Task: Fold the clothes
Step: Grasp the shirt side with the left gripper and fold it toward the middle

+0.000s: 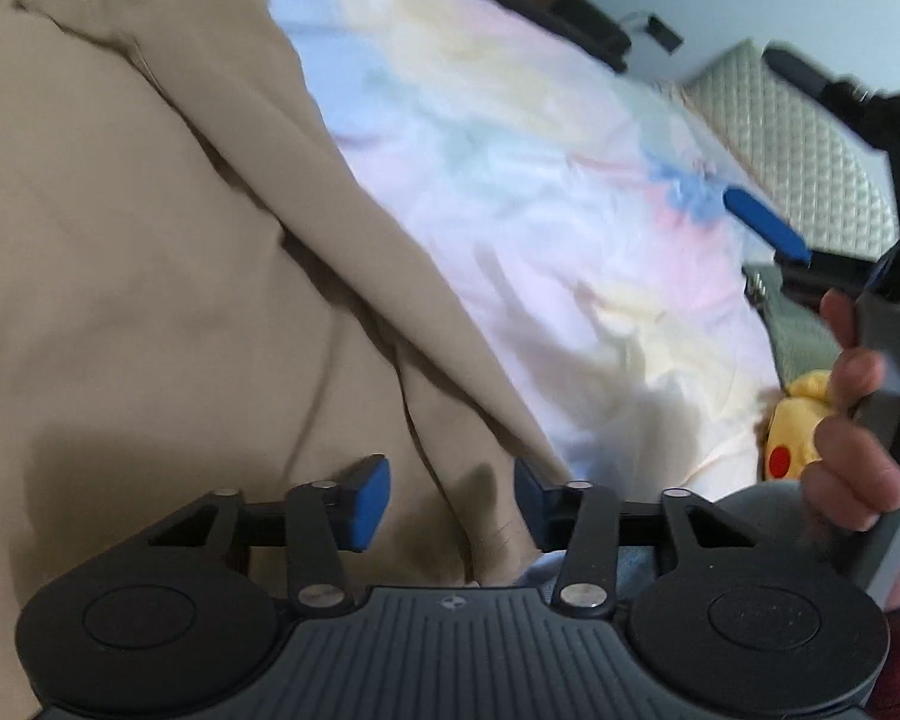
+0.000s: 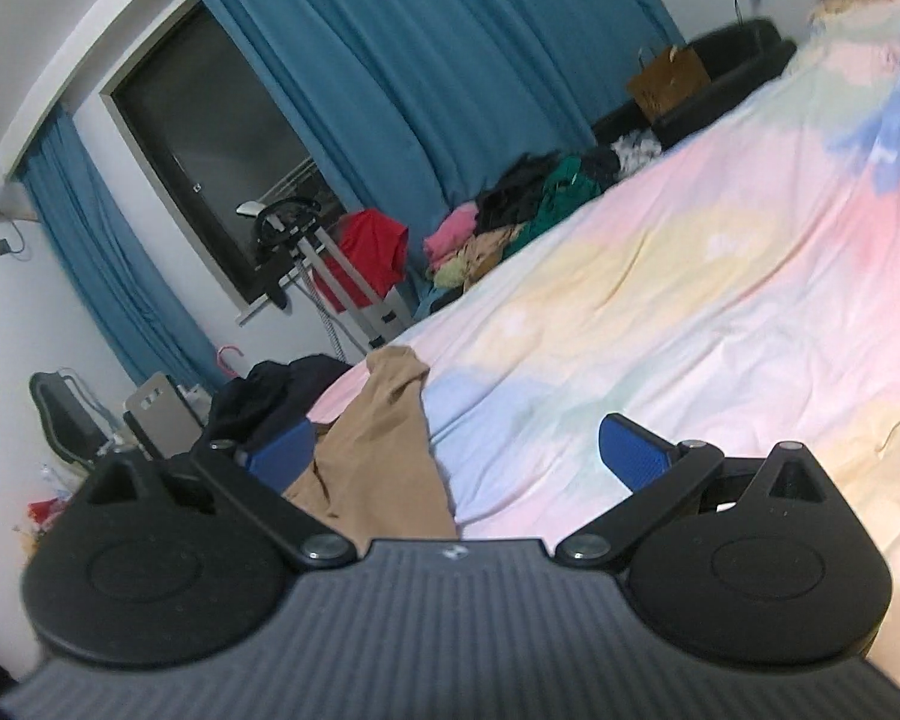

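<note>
Tan garment [image 1: 150, 276] lies spread and wrinkled on the bed, over the pastel patchwork bedsheet [image 1: 510, 180]; one long folded edge runs diagonally across the left wrist view, sheet showing beyond it. In the right wrist view the same tan garment [image 2: 384, 438] is a narrow rumpled strip at the near edge of the bed.

Left gripper [image 1: 450, 501] sits low over the garment's near corner, jaws partly apart, a raised fold of tan cloth in the gap between the blue pads; cannot tell if the pads press it, view blurred. Right gripper [image 2: 456, 450] hangs above the garment strip, jaws wide apart, nothing between them, one blue pad over tan cloth, the other over bedsheet.

A hand [image 1: 852, 420] grips the right gripper's handle, off the garment's far side in the left wrist view. Just beside the hand, a yellow plush toy [image 1: 792, 426] at the bed edge. Beyond the bed: a pile of mixed clothes [image 2: 510, 216], blue curtains [image 2: 420, 60], dark window [image 2: 210, 138].
</note>
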{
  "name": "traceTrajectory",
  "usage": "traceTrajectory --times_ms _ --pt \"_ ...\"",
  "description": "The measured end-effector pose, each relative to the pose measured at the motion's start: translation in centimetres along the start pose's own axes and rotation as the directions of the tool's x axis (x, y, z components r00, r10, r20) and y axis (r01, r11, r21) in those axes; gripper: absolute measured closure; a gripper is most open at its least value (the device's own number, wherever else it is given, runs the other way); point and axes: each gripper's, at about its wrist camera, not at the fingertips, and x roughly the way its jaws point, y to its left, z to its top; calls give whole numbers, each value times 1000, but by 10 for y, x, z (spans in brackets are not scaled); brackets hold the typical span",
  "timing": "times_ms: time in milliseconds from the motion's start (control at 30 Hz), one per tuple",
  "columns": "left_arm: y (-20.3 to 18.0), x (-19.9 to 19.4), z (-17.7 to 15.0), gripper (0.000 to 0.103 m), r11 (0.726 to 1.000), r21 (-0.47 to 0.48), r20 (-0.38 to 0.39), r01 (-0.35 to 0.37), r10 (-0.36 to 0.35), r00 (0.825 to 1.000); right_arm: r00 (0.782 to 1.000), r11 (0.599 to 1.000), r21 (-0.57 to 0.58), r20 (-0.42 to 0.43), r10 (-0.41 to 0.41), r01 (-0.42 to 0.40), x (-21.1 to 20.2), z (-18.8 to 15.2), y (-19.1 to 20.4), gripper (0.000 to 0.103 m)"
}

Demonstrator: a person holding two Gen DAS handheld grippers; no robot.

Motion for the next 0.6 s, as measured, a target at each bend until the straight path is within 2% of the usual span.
traceTrajectory --times_ms 33,100,167,233,367,500,600 --pt "2 6 -1 74 1000 -1 -4 14 -14 1000 1000 1000 9 -11 3 -3 1 -1 -2 0" --pt "4 12 -2 82 999 1 -1 32 -32 999 999 1000 21 -34 7 -6 6 -3 -4 0" --pt "3 13 -2 96 999 22 9 38 -38 999 998 1000 19 -54 11 -10 9 -5 -4 0" --pt "-1 4 -3 100 999 34 31 36 -37 999 997 1000 15 -75 21 -20 11 -7 -2 0" --pt "-12 -31 -3 101 996 82 88 46 -53 995 994 1000 -12 -107 27 -28 12 -13 4 0" --pt "-17 -72 -9 102 996 53 161 78 -86 983 989 998 -53 -145 7 -14 16 -17 10 0" --pt "-14 -88 -18 102 999 3 184 42 -42 982 986 998 -66 -167 -4 -7 21 -21 14 0"
